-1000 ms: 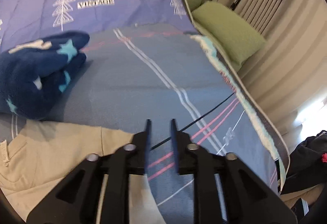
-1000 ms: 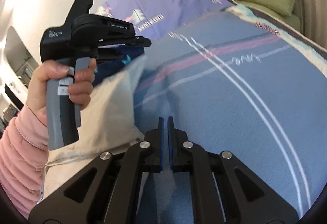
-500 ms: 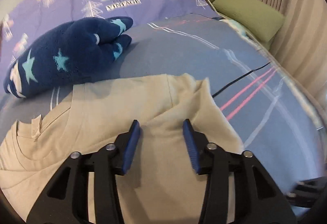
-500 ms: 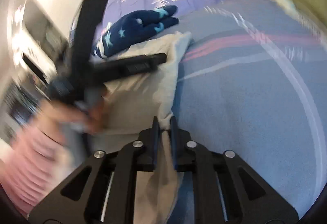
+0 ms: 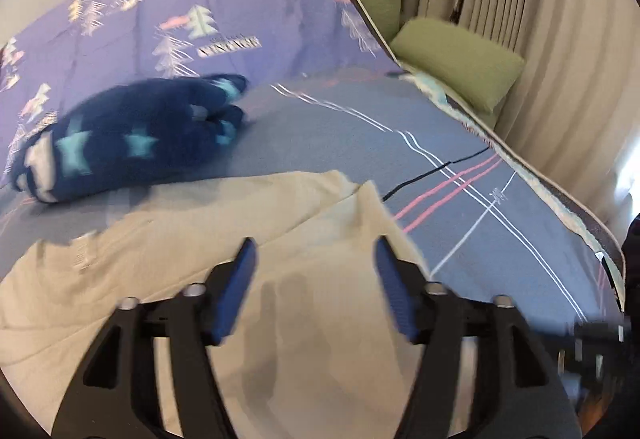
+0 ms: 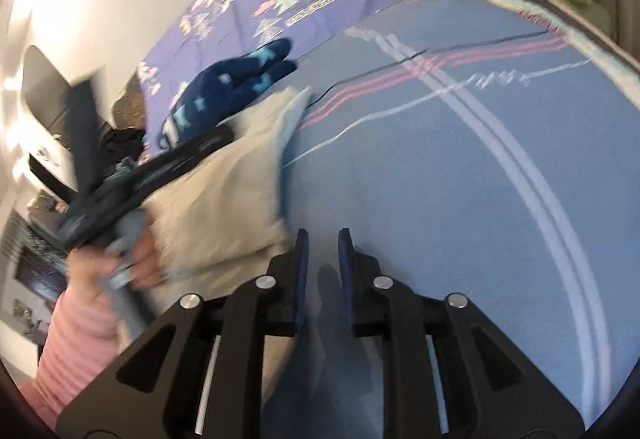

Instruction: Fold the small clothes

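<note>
A cream shirt (image 5: 248, 223) lies folded on the blue striped bed cover (image 5: 460, 231); it also shows in the right wrist view (image 6: 224, 195). My left gripper (image 5: 314, 257) hangs open and empty just above the shirt, its jaws wide apart. From the right wrist view the left gripper's body (image 6: 132, 183) sits over the shirt, held by a hand in a pink sleeve. My right gripper (image 6: 322, 239) is open by a small gap and empty, over the bed cover just right of the shirt's near edge.
A dark blue starred fleece bundle (image 5: 128, 143) lies behind the shirt. Purple tree-print bedding (image 5: 180, 19) rises at the back. Green pillows (image 5: 456, 59) and curtains (image 5: 560, 39) line the right side. A thin black cord (image 5: 432, 175) crosses the cover.
Both grippers let go of the shirt, which now lies on the bed. The left jaws opened wide; the right jaws opened slightly and moved off the shirt's edge.
</note>
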Demonstrator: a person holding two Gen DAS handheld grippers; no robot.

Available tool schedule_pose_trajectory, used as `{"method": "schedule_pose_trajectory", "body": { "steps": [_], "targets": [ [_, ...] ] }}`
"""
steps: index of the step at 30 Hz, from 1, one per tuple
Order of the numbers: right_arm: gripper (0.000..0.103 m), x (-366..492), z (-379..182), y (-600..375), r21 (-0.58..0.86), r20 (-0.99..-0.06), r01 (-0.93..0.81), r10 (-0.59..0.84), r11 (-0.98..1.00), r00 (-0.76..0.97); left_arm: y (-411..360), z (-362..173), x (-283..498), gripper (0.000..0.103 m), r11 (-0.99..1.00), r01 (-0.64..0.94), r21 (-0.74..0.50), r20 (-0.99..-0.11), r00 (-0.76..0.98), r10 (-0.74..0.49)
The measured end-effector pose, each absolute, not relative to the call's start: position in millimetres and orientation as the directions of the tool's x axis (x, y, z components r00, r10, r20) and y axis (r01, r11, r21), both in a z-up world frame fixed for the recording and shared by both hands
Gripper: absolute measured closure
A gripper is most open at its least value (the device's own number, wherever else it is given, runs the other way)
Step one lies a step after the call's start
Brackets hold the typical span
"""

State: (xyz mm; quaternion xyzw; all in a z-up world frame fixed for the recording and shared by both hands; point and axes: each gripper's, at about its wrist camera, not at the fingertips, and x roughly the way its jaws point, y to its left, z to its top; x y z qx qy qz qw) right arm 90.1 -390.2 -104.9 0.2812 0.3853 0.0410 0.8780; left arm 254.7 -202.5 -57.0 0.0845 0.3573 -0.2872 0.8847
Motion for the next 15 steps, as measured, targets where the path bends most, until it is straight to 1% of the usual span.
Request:
{"method": "schedule_pose_trajectory", "body": {
  "steps": [1, 2, 3, 4, 5, 7, 9, 10, 11, 12, 13, 14, 15],
  "targets": [
    [0.086, 99, -104, -394, 0.532, -0.653, 0.147, 0.293, 0.834, 0.699, -192, -55, 251, 0.026, 0.826, 0.561, -0.056, -0.673, 0.590, -0.446],
    [0.084, 107, -99, -398, 0.542, -0.651, 0.139, 0.310, 0.829, 0.693, -174, -54, 247, 0.024, 0.836, 0.545, -0.063, -0.663, 0.603, -0.443],
    [0.081, 116, -96, -401, 0.544, -0.652, 0.129, 0.322, 0.829, 0.686, -159, -54, 245, 0.019, 0.848, 0.526, -0.072, -0.662, 0.611, -0.435],
    [0.066, 125, -92, -403, 0.539, -0.657, 0.120, 0.327, 0.834, 0.680, -138, -57, 245, 0.016, 0.861, 0.500, -0.098, -0.665, 0.610, -0.430],
    [0.057, 145, -90, -403, 0.529, -0.668, 0.108, 0.335, 0.842, 0.664, -126, -61, 246, 0.015, 0.866, 0.484, -0.121, -0.677, 0.598, -0.429],
    [0.057, 169, -89, -403, 0.522, -0.685, 0.127, 0.326, 0.843, 0.652, -96, -74, 251, 0.013, 0.887, 0.432, -0.163, -0.724, 0.559, -0.405],
    [0.057, 201, -96, -399, 0.555, -0.692, 0.116, 0.380, 0.824, 0.614, -71, -83, 250, 0.013, 0.907, 0.375, -0.190, -0.721, 0.574, -0.388],
    [0.054, 209, -99, -397, 0.570, -0.692, 0.113, 0.401, 0.814, 0.600, -62, -87, 250, 0.012, 0.911, 0.358, -0.206, -0.717, 0.578, -0.389],
    [0.052, 224, -107, -391, 0.595, -0.692, 0.110, 0.438, 0.796, 0.574, -50, -94, 253, 0.012, 0.908, 0.335, -0.252, -0.710, 0.573, -0.408],
    [0.054, 231, -113, -387, 0.608, -0.692, 0.114, 0.453, 0.786, 0.562, -43, -98, 254, 0.009, 0.894, 0.330, -0.304, -0.697, 0.562, -0.445],
    [0.080, 237, -118, -385, 0.603, -0.695, 0.120, 0.445, 0.789, 0.565, -41, -101, 255, 0.003, 0.875, 0.339, -0.346, -0.679, 0.553, -0.483],
    [0.101, 238, -119, -382, 0.537, -0.714, 0.132, 0.366, 0.833, 0.597, -39, -102, 255, 0.001, 0.853, 0.358, -0.379, -0.662, 0.540, -0.520],
    [0.102, 238, -120, -383, 0.485, -0.728, 0.145, 0.306, 0.863, 0.614, -41, -103, 254, 0.001, 0.854, 0.359, -0.377, -0.662, 0.540, -0.519]
  ]
}}
